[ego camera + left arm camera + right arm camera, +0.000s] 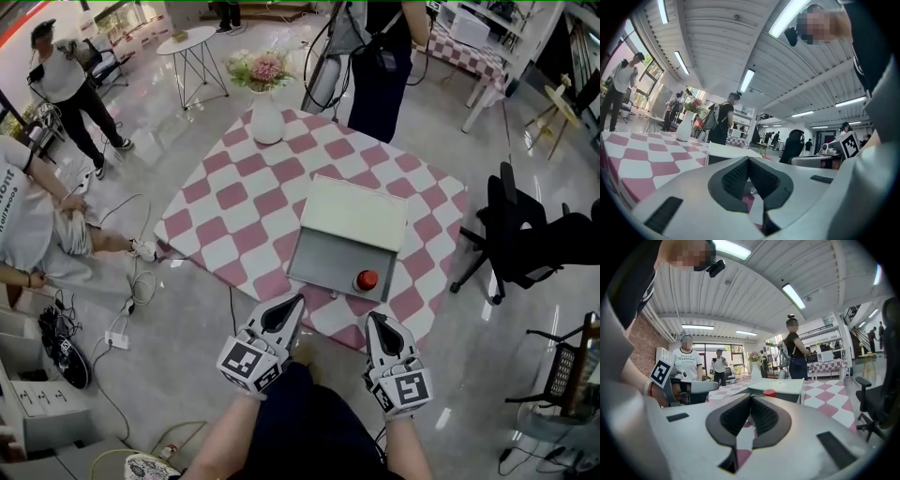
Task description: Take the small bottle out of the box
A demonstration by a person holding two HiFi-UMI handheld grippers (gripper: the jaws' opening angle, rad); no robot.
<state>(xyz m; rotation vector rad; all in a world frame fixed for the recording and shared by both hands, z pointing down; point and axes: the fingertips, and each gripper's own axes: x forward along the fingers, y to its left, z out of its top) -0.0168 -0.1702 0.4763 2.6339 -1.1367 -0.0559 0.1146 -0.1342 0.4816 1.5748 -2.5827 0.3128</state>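
1. Small bottle (pixel 367 279): inside the open box (pixel 323 262), in its near right corner, close against the near wall. Box itself mid-desk (pixel 225 220) on the pink-and-white checked cloth, white lid (pixel 354 211) thrown back to the far side.
2. From the right claw (pixel 377 321): almost straight ahead, a touch left, just beyond the desk's near edge and the box's near wall. From the left claw (pixel 292 304): farther off, ahead and to the right.
3. Nearer of the two: the right claw, plainly.
4. Long axis: judged upright, since only the round top shows from above. In the right gripper view, just the red cap (pixel 769 393) peeking over the box's near wall.
5. Both claws clenched and empty, pads pressed together with nothing between them, hovering at the near edge, apart from box and bottle.
6. Likely needed next: opening the right claw, reaching over the near wall, coming down around the cap or neck. Risk: clipping the wall, given the tight corner.
7. Looks: small, red cap, body hidden beneath it; probably light.
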